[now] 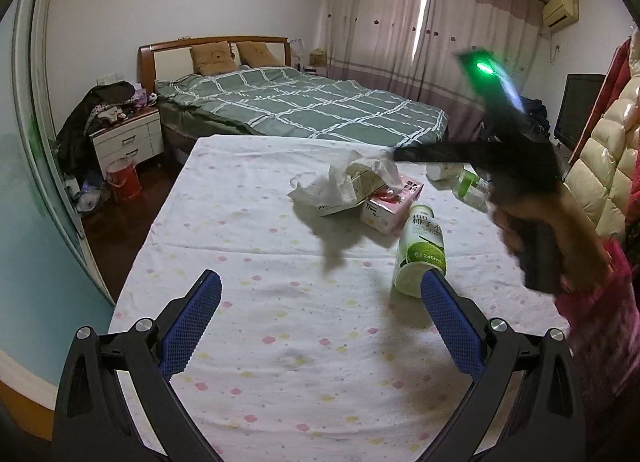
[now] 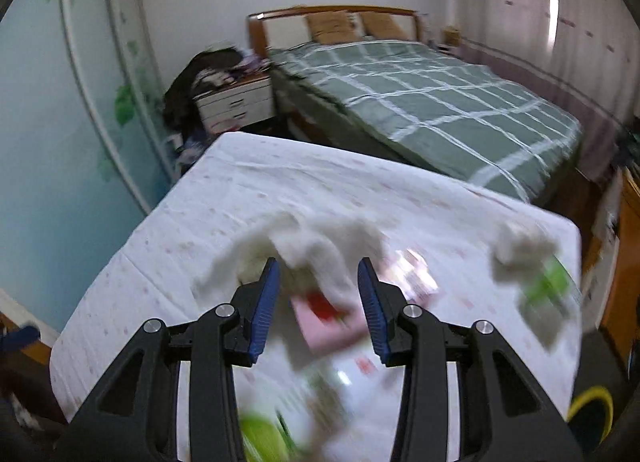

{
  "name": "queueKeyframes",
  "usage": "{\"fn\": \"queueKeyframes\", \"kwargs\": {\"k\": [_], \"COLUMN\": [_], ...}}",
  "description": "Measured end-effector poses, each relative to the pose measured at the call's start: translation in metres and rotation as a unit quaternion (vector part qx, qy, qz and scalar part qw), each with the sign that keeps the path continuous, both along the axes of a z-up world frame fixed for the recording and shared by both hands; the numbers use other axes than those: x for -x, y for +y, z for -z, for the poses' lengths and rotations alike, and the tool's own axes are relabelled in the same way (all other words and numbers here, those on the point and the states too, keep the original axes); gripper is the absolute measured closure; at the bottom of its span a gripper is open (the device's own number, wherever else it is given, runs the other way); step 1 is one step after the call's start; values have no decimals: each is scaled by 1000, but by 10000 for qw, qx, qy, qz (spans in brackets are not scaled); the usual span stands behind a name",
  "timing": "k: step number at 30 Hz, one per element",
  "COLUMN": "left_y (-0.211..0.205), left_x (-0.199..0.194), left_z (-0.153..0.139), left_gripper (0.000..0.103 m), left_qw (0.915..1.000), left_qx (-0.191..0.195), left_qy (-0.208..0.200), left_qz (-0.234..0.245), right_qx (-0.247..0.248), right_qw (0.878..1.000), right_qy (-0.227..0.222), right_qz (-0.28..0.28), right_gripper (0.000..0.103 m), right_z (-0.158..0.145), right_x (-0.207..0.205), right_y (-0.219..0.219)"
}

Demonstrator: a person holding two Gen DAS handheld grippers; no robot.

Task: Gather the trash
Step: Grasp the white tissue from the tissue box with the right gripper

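Blue fingers (image 1: 452, 326), green bottle (image 1: 420, 250) beside.

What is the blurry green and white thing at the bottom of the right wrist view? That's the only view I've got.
Observer: The left wrist view shows it sharply: a white bottle with a green label, lying on its side on the dotted sheet.
Operator: Is the left claw on it?
Observer: No. The left claw is open and empty; one fingertip sits just in front of the bottle's base.
Operator: Any other bottle?
Observer: Yes, a smaller clear bottle lies to the right of the pink carton.
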State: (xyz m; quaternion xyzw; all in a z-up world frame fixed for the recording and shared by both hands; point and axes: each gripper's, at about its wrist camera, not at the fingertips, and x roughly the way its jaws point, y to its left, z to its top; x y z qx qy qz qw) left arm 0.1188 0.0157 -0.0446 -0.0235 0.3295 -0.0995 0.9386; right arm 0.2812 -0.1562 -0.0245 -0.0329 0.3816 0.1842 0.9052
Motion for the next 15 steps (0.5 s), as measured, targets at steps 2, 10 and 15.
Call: {"fn": "queueKeyframes", "kwargs": {"k": [2,10,15], "left_y": [-1,-4,-2], "left_x": [-2,-8,-12], "left_z": [1,7,10], "left_gripper": [5,5,5], "left_qw": [10000,9999,9998], "left_qx": [-16,-16,29], "left_qy": [23,133,174], "left_qz": [10,8,-6], "right_qx": [107,662,699], "right_qw": [9999,9955,9947], "right_qy": [69,637,725], "right_qz": [-89,-217,-188], "right_gripper": [64,64,94], "right_z": [3,34,40], "right_x": [-19,-68,-67], "right_y": [17,52,47]}}
